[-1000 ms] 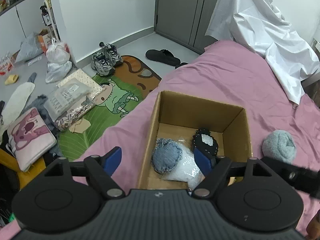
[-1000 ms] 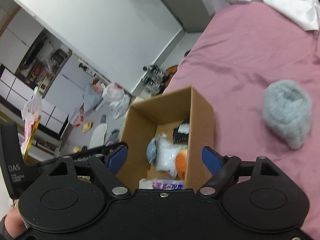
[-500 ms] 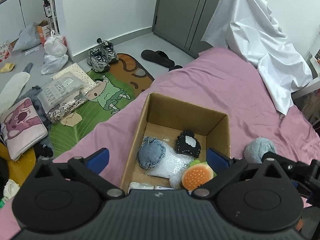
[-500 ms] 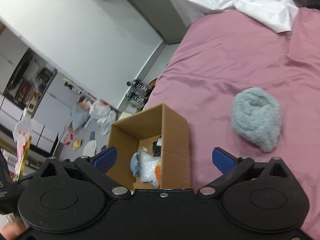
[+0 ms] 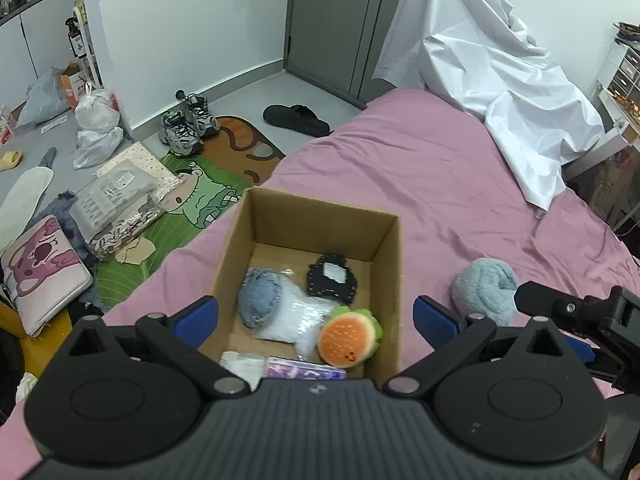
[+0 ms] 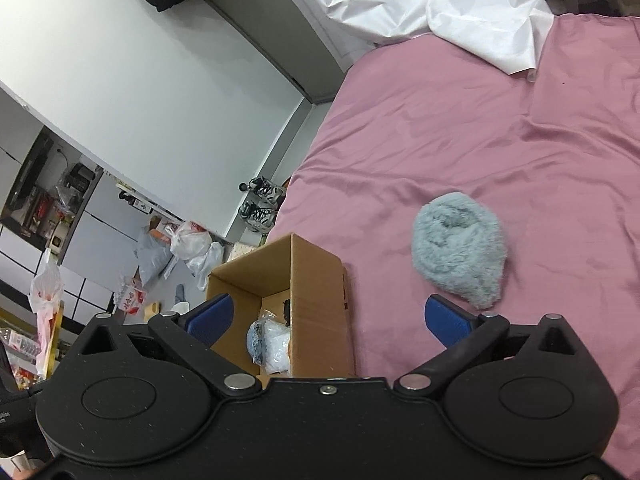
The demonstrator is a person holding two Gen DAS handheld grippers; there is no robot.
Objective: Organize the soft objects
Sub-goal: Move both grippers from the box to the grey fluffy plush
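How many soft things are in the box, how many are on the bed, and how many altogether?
In the brown cardboard box: 3 (round blue denim pouch, black studded pouch, orange-and-green plush burger)
On the pink bedsheet: 1 (fluffy grey-blue plush ball)
Total: 4

No lettering, label or number is sharp enough to read in either view.

Both wrist views look down; sharing box (image 5: 320,216) and bed (image 6: 480,140).
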